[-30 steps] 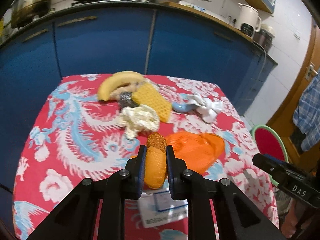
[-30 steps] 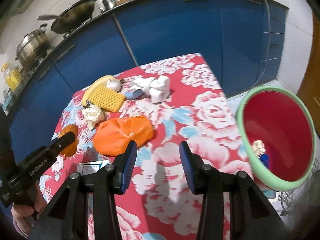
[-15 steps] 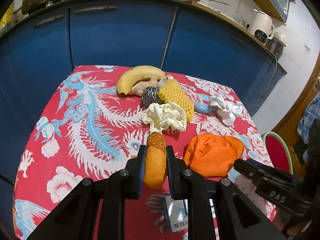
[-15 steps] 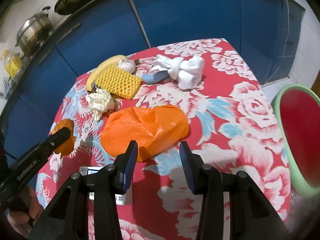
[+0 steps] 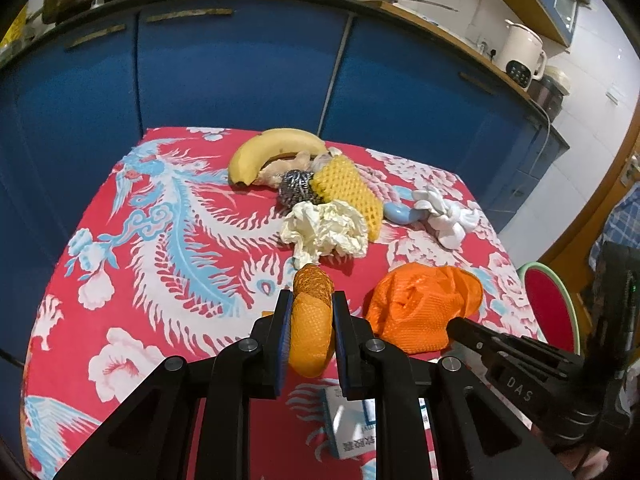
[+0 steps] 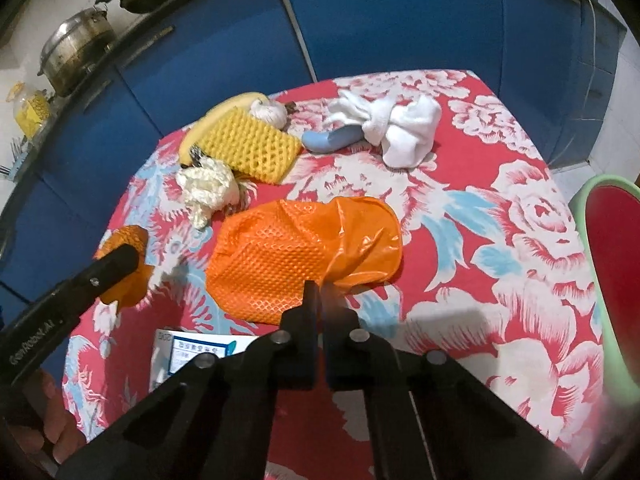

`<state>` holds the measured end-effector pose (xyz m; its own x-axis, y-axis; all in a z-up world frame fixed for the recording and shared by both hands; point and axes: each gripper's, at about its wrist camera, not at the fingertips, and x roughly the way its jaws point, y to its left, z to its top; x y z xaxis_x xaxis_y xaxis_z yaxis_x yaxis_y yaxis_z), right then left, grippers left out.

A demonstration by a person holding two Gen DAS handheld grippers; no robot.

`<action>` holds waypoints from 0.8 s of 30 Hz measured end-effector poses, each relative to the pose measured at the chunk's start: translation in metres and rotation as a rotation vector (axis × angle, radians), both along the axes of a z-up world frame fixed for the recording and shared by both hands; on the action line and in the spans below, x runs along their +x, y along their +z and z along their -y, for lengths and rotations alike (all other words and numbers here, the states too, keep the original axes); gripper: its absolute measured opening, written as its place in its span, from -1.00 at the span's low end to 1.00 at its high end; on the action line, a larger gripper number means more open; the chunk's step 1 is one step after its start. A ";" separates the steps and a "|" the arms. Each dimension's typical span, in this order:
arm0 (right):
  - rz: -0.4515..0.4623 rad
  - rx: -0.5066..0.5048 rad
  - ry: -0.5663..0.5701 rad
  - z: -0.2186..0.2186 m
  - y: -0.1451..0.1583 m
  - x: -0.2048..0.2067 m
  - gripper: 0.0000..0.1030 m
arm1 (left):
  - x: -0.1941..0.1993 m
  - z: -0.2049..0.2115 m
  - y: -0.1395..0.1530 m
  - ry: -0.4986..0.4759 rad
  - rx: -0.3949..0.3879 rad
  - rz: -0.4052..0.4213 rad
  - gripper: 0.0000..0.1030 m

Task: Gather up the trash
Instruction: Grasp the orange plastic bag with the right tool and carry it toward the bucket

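A table [image 5: 168, 264] draped in a red cloth printed with white flowers and a blue phoenix is standing in front of blue kitchen cabinets [image 5: 240, 76]. A round basin with a red inside and a pale green rim [image 6: 612, 264] is sitting beyond the table's right edge. On the cloth, a crumpled orange plastic mesh bag [image 6: 304, 252] is lying near the middle, and the right tool [image 6: 320, 292] is pinching its near edge, the jaws drawn together on the plastic. Behind the bag, a yellow foam fruit net [image 6: 250, 146] is leaning on a yellow banana [image 5: 276, 148], with a grey steel scouring ball [image 5: 296, 190] touching the net. A white knotted cloth [image 6: 400, 128] is lying to the right, just beside a pale blue oblong object [image 6: 332, 140]. A crumpled cream-white paper wad [image 5: 324, 230] is sitting in front of the net. A small white and blue printed carton [image 6: 196, 354] is lying at the near edge. The left tool [image 5: 312, 308] is clamping a small rounded orange mesh-covered piece [image 5: 310, 328] above the cloth, its brownish tip poking forward past the pads.
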<state>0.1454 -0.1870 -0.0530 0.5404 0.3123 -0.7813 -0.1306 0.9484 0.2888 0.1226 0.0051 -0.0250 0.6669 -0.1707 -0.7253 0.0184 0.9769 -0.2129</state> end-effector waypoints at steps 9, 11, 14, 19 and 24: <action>0.095 0.024 -0.036 0.018 0.031 -0.020 -0.95 | -0.007 0.012 0.012 -0.028 0.002 0.021 -0.63; 0.111 0.027 -0.043 0.024 0.037 -0.025 -0.95 | -0.009 0.016 0.015 -0.038 0.003 0.027 -0.63; 0.133 0.023 -0.057 0.034 0.045 -0.034 -0.95 | -0.012 0.023 0.019 -0.052 0.007 0.036 -0.63; 0.168 0.002 -0.095 0.051 0.056 -0.047 -0.95 | -0.015 0.037 0.024 -0.085 0.004 0.043 -0.63; 0.192 -0.005 -0.138 0.071 0.065 -0.060 -0.95 | -0.017 0.054 0.029 -0.133 -0.003 0.046 -0.63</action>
<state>0.0852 -0.2578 0.0116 0.7169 0.2219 -0.6609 -0.0520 0.9624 0.2667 0.1052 -0.0490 0.0042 0.6706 -0.2617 -0.6941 0.1573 0.9646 -0.2117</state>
